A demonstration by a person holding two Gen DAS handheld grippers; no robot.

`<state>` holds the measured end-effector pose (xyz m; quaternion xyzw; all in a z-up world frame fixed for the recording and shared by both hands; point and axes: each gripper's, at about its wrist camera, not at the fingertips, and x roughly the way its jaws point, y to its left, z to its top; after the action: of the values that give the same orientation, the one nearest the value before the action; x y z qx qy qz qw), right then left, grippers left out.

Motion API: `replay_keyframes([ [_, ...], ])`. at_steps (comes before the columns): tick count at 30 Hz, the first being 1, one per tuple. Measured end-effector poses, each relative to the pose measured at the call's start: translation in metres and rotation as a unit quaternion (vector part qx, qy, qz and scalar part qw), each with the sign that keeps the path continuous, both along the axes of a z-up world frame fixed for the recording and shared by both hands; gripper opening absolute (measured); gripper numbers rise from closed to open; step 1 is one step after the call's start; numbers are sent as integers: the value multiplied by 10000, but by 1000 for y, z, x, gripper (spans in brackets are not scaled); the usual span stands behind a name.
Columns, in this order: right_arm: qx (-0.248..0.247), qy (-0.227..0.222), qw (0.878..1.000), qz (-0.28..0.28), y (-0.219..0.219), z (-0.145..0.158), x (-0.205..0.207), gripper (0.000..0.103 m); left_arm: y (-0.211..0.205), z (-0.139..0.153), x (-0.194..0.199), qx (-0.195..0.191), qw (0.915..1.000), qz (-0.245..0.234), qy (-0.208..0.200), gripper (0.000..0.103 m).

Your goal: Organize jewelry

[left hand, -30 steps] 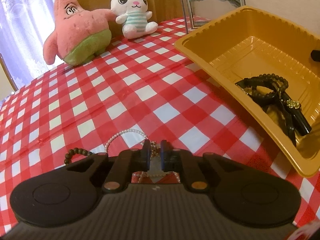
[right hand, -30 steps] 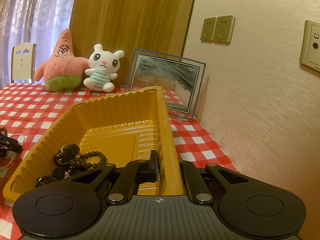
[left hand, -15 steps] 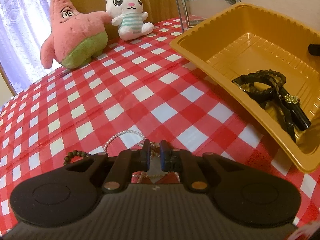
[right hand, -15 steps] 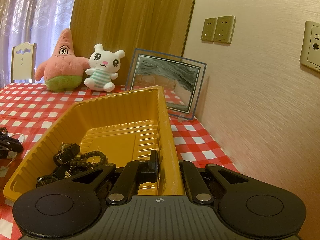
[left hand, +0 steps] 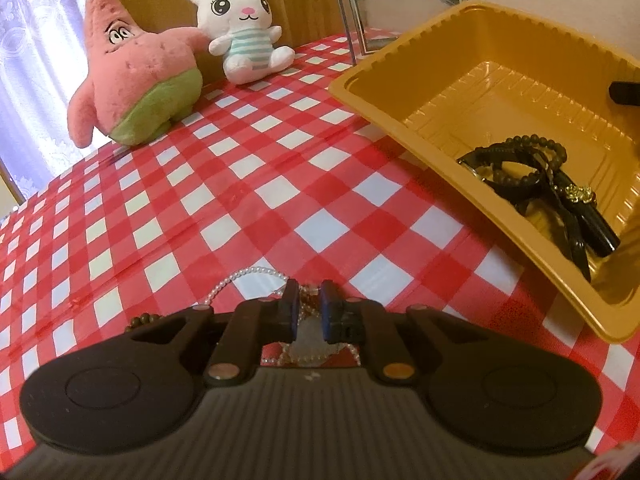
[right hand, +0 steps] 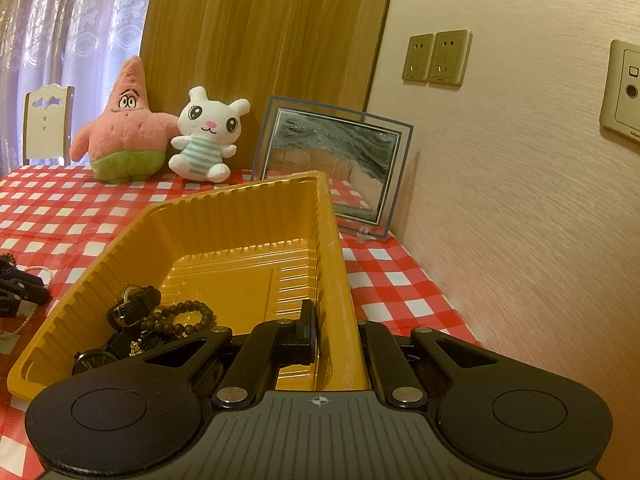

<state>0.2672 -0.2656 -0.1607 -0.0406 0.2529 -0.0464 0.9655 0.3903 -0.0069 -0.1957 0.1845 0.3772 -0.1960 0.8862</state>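
Observation:
A yellow plastic tray (left hand: 404, 118) (right hand: 224, 216) stands on the red checked tablecloth. It holds a dark bead bracelet (left hand: 536, 160) (right hand: 182, 318) and black watches (right hand: 134, 306). A white pearl necklace (left hand: 244, 278) and a brown bead bracelet (left hand: 142, 320) lie on the cloth under my left gripper (left hand: 307, 304). Its jaws stand a narrow gap apart around a bunch of the necklace. My right gripper (right hand: 334, 332) is shut on the tray's right wall, one finger (right hand: 306, 334) inside, the other hidden outside.
A pink star plush (left hand: 136, 76) and a white bunny plush (left hand: 248, 36) sit at the back of the table. A framed picture (right hand: 332, 168) leans on the wall behind the tray. The wall runs close along the right.
My left gripper has tilted and shifted slightly over the necklace; its jaws stay nearly closed. The right gripper and tray have not moved.

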Motion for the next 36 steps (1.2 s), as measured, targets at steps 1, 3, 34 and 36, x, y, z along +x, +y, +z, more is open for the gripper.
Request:
replay_keyframes([
  [1, 2, 2, 10000, 2, 1, 0, 0, 5, 0, 0, 0, 14, 10000, -26, -12, 9],
  [3, -2, -2, 10000, 10, 1, -1, -1, 5, -1, -1, 1, 52, 10000, -61, -29, 10],
  [34, 13, -20, 10000, 31, 4, 3, -3, 5, -13, 59, -46, -1010, 9949, -42, -35, 7],
  [36, 17, -31, 10000, 37, 5, 4, -4, 5, -23, 64, -47, -1245, 9921, -98, 67, 7],
])
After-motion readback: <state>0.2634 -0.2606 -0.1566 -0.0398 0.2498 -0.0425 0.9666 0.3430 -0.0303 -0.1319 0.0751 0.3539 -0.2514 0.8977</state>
